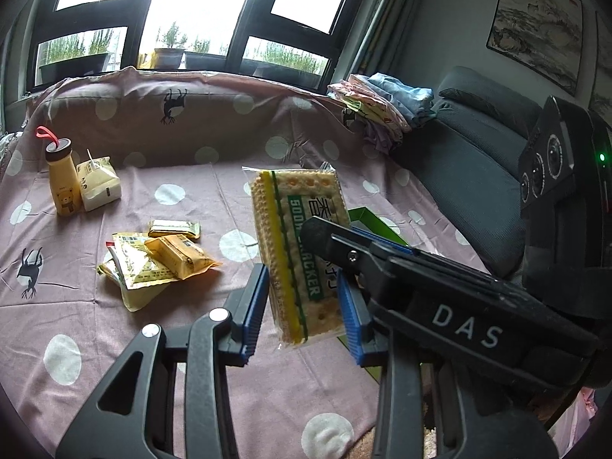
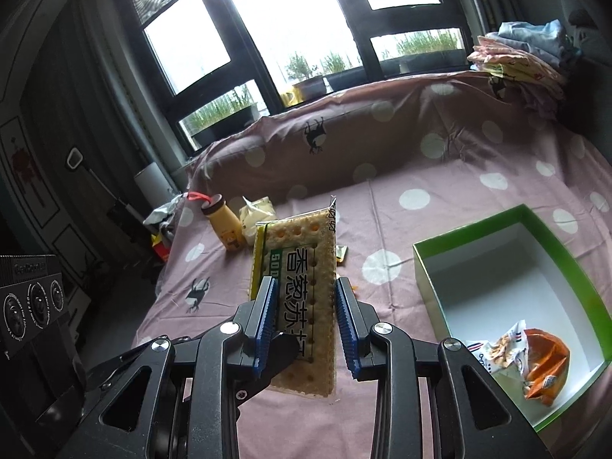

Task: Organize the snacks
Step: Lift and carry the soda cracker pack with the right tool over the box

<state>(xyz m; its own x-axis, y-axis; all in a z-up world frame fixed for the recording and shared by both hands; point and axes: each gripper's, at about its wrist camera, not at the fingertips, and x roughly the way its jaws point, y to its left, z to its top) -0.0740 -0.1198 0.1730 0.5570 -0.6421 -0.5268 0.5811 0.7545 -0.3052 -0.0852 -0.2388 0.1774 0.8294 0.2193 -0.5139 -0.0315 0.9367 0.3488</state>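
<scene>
A clear pack of soda crackers (image 1: 302, 252) with a green label stands upright in the air over the pink dotted sheet (image 1: 183, 191). In the left wrist view, my left gripper (image 1: 302, 311) is shut on its lower part, a blue pad against each side. My right gripper reaches in from the right there, one black finger (image 1: 325, 235) lying across the label. In the right wrist view, the right gripper (image 2: 306, 319) is shut on the same cracker pack (image 2: 306, 267). A green box (image 2: 478, 237) with a white inside lies to its right.
An orange bag (image 2: 543, 367) and a white snack bag (image 2: 501, 352) lie in the box. Yellow packets (image 1: 160, 260) are piled on the sheet. A yellow bear bottle (image 1: 63, 179) and a cream carton (image 1: 99, 183) stand far left. Folded clothes (image 1: 382, 103) sit on the backrest.
</scene>
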